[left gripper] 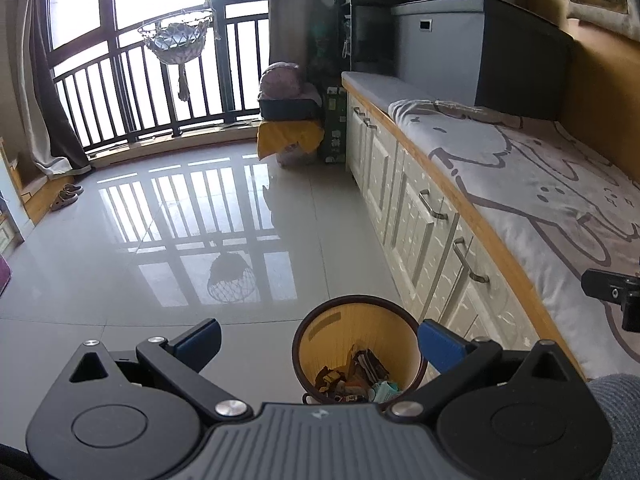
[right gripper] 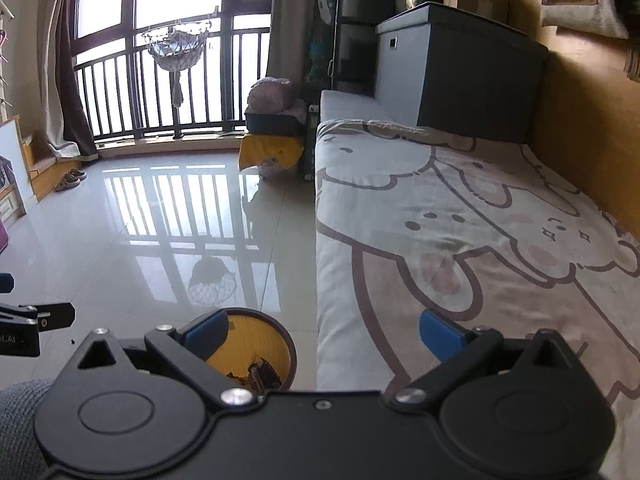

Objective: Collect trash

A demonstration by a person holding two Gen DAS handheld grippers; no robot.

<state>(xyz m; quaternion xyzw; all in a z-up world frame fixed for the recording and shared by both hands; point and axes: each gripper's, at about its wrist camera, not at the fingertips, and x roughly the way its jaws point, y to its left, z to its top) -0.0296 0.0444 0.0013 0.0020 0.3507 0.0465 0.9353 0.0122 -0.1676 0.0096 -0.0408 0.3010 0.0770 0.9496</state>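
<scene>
Trash (left gripper: 356,376) lies in the bin (left gripper: 320,340) on the floor beside the bed (right gripper: 460,220), under both released, empty tools, left (left gripper: 318,344) and right (right gripper: 322,338), so collecting looks nearly finished and any next move calls for spotting leftover litter.

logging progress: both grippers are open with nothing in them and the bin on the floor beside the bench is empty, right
Not quite: the bin is not empty. The left wrist view shows wrappers and scraps lying in its bottom. The rest holds: the left gripper and right gripper are both open with nothing in them.
</scene>
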